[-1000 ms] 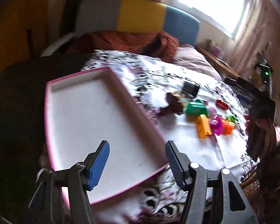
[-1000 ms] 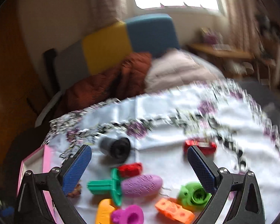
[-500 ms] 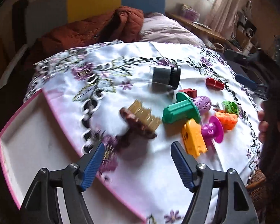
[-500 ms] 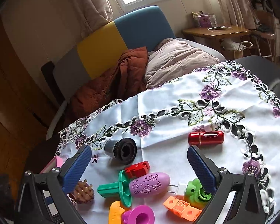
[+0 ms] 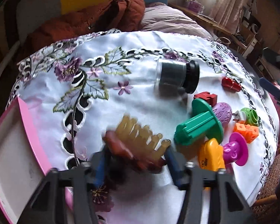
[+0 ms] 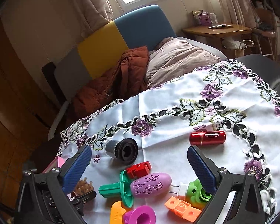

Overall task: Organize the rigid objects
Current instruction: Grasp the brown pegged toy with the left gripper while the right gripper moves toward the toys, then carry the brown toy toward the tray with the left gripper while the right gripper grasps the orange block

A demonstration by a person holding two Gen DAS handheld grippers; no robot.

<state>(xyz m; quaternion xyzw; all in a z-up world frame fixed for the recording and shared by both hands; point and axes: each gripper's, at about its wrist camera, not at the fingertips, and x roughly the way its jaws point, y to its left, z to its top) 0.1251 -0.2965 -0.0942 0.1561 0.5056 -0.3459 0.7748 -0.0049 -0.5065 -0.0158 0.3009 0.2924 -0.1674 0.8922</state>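
My left gripper [image 5: 135, 165] has its blue pads around a brown brush with amber bristles [image 5: 138, 138]; motion blur hides whether they press on it. The brush also shows in the right wrist view [image 6: 84, 185]. The pink-rimmed white tray [image 5: 26, 128] lies at the left. Toys lie on the white embroidered cloth [image 6: 177, 102]: a black cylinder [image 6: 122, 150], a red tube [image 6: 207, 137], a red block [image 6: 139, 169], a green spool [image 6: 119, 188], a purple egg [image 6: 151, 184], a green nozzle [image 6: 195, 190], an orange block [image 6: 183, 208], a magenta spool [image 6: 141, 216] and a yellow piece [image 6: 116, 213]. My right gripper [image 6: 138, 169] is open above them.
A bed with a rust blanket [image 6: 119, 80], a pink pillow [image 6: 177, 59] and a yellow-and-blue headboard [image 6: 125, 35] lies behind the round table. A wooden side table [image 6: 218, 30] stands at the far right. The left gripper's body [image 6: 80, 199] sits by the tray corner [image 6: 55, 163].
My left gripper has swung from over the tray to the brush and closed in around it. My right gripper has stayed open over the toys, almost still.
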